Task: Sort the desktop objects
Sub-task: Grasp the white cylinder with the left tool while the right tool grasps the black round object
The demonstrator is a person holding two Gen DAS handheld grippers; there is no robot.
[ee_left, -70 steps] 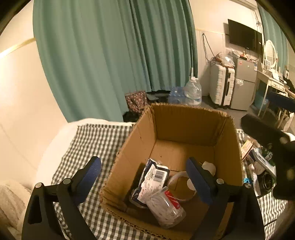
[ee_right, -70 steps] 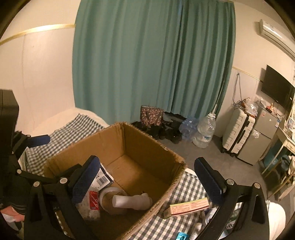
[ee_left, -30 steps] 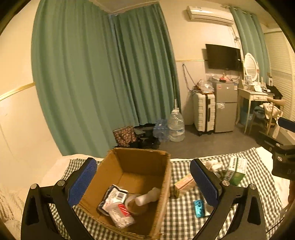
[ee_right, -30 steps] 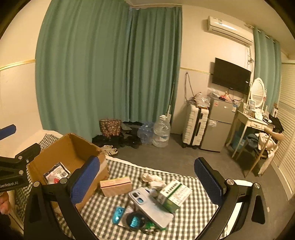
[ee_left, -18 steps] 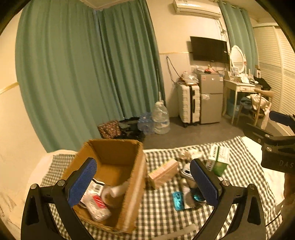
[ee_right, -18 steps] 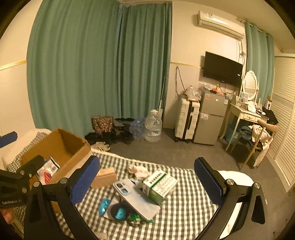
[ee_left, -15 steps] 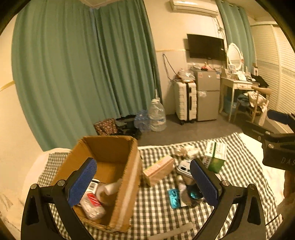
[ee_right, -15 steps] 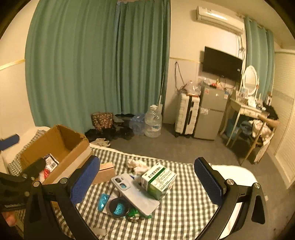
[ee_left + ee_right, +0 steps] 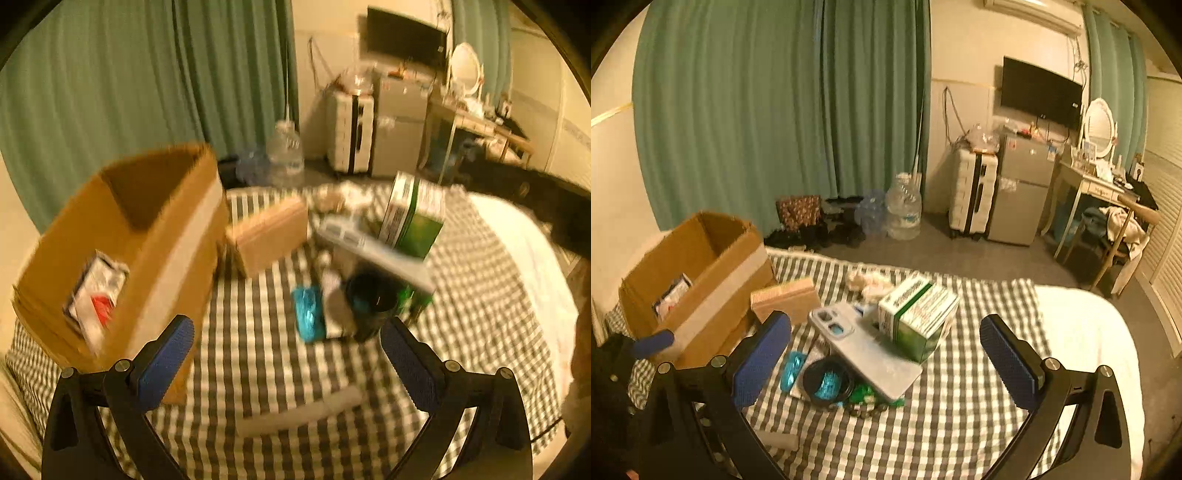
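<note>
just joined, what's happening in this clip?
A person is sorting clutter off a black-and-white checked cloth into an open brown cardboard box, one handheld gripper per hand. Right now the left gripper and right gripper are both open and empty, hovering over the remaining pile: a green-and-white carton, a silver phone, a small tan box and a black round dish. The cardboard box already holds a few packets. The left view is motion-blurred.

left gripper (image 9: 288,354) hanging wide open over checked cloth (image 9: 258,369) | cardboard box (image 9: 122,251) sitting left | green carton (image 9: 413,214) lying right
</note>
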